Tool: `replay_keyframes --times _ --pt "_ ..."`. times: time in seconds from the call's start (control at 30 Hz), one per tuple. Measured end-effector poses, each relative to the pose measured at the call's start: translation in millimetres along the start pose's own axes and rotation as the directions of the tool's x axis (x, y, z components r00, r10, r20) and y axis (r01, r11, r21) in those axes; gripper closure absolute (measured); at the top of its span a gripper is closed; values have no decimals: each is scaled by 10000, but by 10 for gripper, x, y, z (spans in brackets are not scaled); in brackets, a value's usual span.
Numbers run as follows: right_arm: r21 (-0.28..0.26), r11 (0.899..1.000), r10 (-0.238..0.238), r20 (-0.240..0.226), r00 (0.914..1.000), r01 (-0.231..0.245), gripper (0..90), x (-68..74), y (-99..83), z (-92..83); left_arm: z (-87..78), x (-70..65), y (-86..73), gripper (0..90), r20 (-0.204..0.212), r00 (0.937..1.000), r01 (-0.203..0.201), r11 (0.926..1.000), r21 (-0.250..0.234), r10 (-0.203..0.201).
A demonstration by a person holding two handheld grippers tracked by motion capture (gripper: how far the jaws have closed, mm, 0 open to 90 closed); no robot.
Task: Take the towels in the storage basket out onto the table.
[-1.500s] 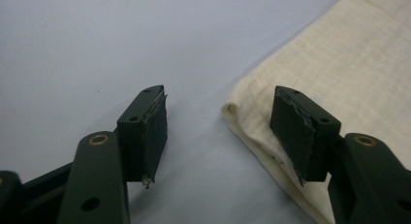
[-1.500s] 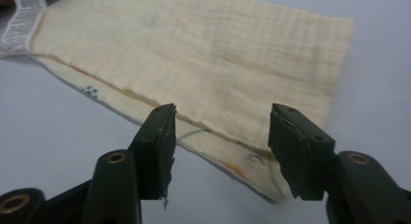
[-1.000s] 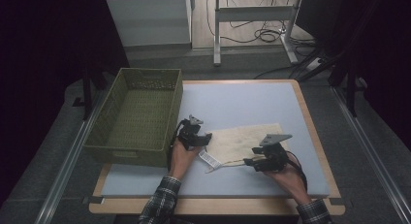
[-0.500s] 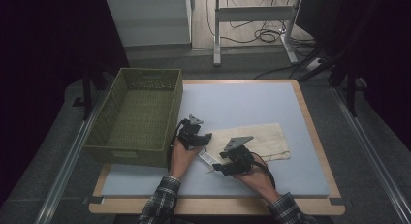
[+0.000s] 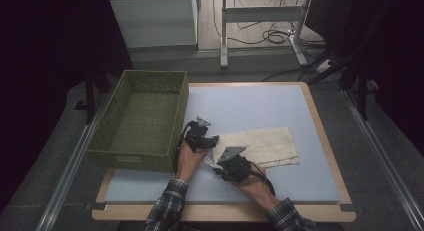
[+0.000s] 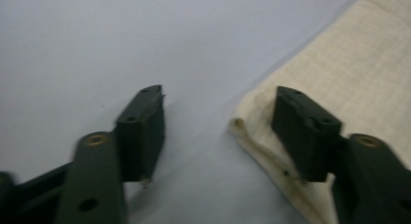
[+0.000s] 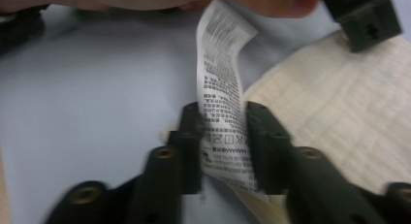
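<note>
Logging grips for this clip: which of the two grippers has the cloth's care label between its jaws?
The right gripper: its jaws have just been closing around the printed care label. The left gripper straddles the cloth edge, jaws apart.

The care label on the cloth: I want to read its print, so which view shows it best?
The right gripper view: the care label stands close up between the right tongs, its print and washing symbols visible. In the high view it is a small white strip at the cloth's corner. The left gripper view shows just the cloth's edge.

Tool [image 6: 220,132] jaws apart w/ cloth [image 6: 349,64] corner between, right jaw over cloth edge.
</note>
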State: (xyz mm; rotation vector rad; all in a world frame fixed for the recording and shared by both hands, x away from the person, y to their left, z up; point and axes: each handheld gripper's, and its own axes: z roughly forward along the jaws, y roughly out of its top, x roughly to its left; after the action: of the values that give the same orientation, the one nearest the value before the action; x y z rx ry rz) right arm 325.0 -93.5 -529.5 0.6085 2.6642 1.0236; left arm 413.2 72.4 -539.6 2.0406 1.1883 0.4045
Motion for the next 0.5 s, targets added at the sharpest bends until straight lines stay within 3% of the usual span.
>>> replay_keyframes --times 0.03,0.07,0.1,0.13,0.23,0.43,0.5 --pt "0 10000 0 0 10000 0 753 0 0 0 0 0 0 524 0 10000 0 10000 0 0" --pt "138 9998 -114 89 9999 113 820 11 20 0 -2 -3 3 524 62 10000 -27 10000 20 27" --pt "162 9998 -136 130 9998 134 829 11 23 0 -7 -18 6 560 208 9998 17 10000 56 -18" --pt "184 9998 -54 68 10000 53 842 0 30 2 -10 -23 6 634 302 9995 45 10000 68 -47" --pt "190 9994 295 -134 9995 -292 853 -38 28 -3 -10 -20 5 841 959 9949 291 9995 93 -299" --pt "-58 9979 634 -476 9969 -638 855 -102 31 -68 -61 -15 33 862 992 9947 305 9993 -236 -280" --pt "-447 9943 937 -694 9932 -970 855 -164 40 -174 -116 -10 97 856 1076 9938 338 9979 -544 -278"
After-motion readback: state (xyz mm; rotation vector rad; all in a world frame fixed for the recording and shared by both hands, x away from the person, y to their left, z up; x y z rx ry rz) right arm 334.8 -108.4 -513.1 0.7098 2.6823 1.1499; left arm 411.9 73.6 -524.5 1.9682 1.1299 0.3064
